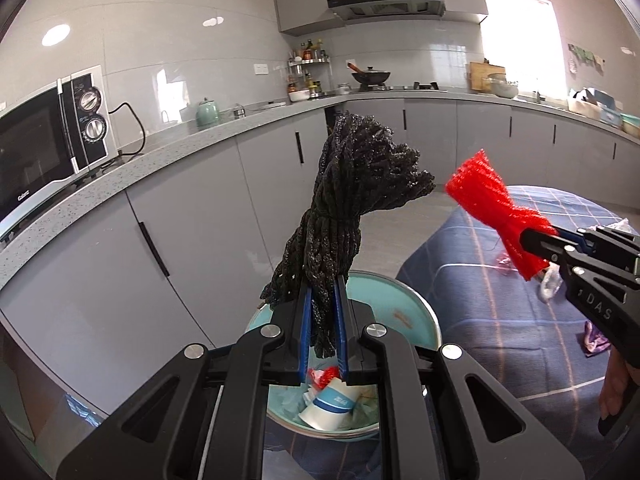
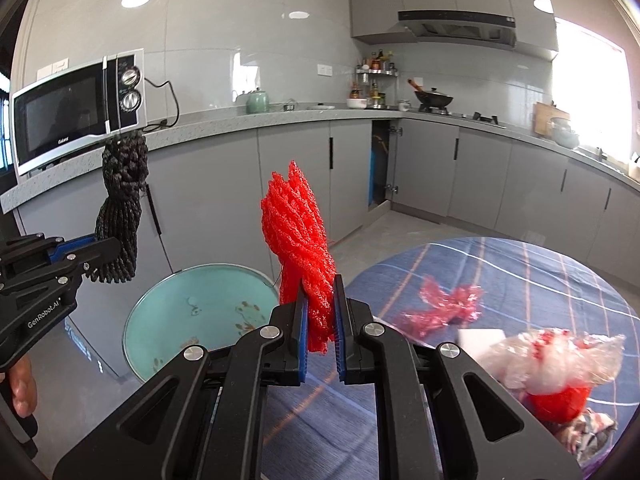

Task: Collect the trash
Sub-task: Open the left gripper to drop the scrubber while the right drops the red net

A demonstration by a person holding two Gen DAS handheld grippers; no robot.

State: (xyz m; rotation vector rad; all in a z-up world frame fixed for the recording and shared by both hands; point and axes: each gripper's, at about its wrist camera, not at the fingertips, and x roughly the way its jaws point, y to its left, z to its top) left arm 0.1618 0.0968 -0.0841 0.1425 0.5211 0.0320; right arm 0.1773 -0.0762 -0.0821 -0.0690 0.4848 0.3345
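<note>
Left tool (image 1: 323,316) clamps black foam net (image 1: 352,200) low so it stands clear above the teal bin (image 1: 420,312), ready to drop; right tool (image 2: 321,312) pinches red foam net (image 2: 298,232) beside it, more wrappers (image 2: 440,306) left on checked tabletop (image 2: 540,272)

The teal bin (image 2: 200,320) stands open-topped between the grey cabinets (image 2: 224,184) and the cloth-covered table (image 2: 520,264), with clear air above its mouth.
</note>
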